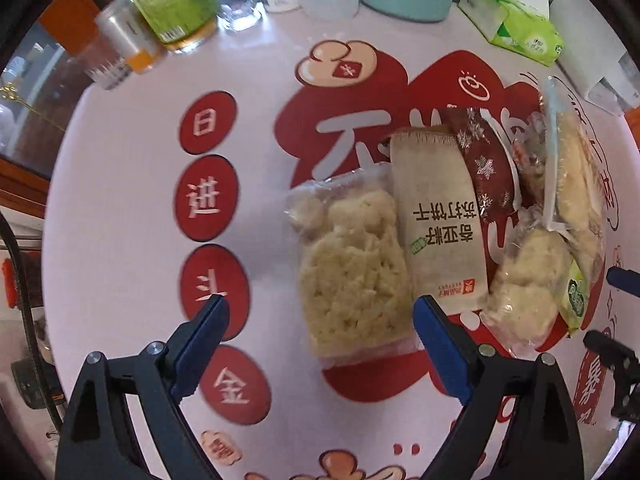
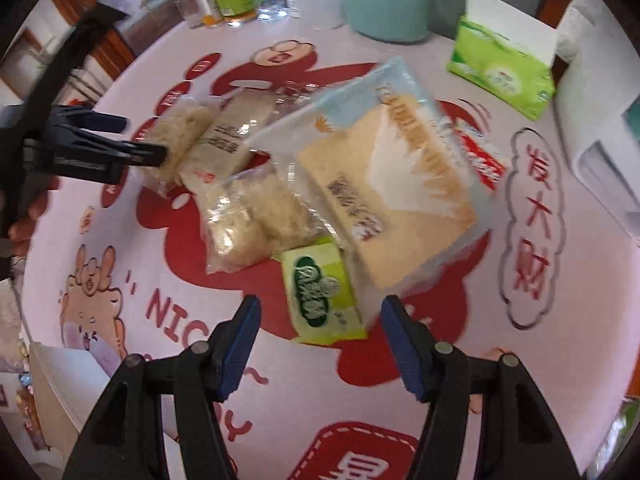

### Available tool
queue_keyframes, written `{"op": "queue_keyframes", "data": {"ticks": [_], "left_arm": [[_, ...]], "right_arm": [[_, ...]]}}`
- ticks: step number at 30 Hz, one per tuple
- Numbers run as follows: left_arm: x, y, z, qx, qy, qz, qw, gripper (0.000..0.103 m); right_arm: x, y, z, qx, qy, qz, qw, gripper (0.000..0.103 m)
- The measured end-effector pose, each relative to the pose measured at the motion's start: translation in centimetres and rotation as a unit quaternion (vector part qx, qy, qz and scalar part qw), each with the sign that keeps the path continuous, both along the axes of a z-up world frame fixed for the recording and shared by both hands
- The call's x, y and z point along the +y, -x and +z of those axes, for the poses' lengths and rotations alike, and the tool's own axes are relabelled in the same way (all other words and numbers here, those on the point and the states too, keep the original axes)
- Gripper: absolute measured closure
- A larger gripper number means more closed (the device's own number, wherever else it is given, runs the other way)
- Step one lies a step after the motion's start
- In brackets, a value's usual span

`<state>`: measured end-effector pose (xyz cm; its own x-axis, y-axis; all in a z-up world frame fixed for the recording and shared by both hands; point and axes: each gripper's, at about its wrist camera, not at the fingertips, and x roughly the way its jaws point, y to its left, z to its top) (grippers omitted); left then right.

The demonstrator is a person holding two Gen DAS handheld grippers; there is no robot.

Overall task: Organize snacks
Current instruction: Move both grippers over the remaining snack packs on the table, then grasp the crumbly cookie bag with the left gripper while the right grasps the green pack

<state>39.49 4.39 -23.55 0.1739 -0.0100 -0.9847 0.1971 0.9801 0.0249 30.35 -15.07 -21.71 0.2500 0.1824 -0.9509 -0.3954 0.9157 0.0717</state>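
A row of snack packs lies on the red and white tablecloth (image 1: 132, 200). In the left wrist view my left gripper (image 1: 320, 320) is open and empty, its jaws astride the near end of a clear pack of pale crispy snack (image 1: 352, 276). Beside that lie a beige cracker pack (image 1: 440, 224), a dark red snowflake pack (image 1: 484, 160) and another clear pack (image 1: 524, 284). In the right wrist view my right gripper (image 2: 320, 320) is open just before a green packet (image 2: 320, 292). A large clear bread bag (image 2: 384, 188) leans tilted above it.
Jars, a glass and bottles (image 1: 172, 4) stand along the table's far edge with a teal container (image 2: 388, 0). A green tissue pack (image 2: 504, 72) lies at the far right, white boxes (image 2: 600, 128) beyond it. A white box (image 2: 68, 384) sits near left.
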Motion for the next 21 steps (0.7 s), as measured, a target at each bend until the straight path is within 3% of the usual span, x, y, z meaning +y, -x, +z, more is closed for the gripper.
{"op": "queue_keyframes", "data": {"ticks": [5,12,21], "left_arm": [[0.1,-0.1,-1.3,0.007,0.022,0.008,0.9997,0.009],[1.7,0.0,-2.3,0.021,0.053,0.023,0.9981,0.008],[4.3,0.0,-2.0,0.013,0.023,0.031,0.9992,0.009]], "right_arm": [[0.7,0.0,-0.7,-0.02,-0.019,0.021,0.999,0.04],[1.9,-0.6,-2.4,-0.049,0.038,0.039,0.997,0.04],[2.2,0.5,-2.7,-0.066,0.088,0.073,0.991,0.041]]}}
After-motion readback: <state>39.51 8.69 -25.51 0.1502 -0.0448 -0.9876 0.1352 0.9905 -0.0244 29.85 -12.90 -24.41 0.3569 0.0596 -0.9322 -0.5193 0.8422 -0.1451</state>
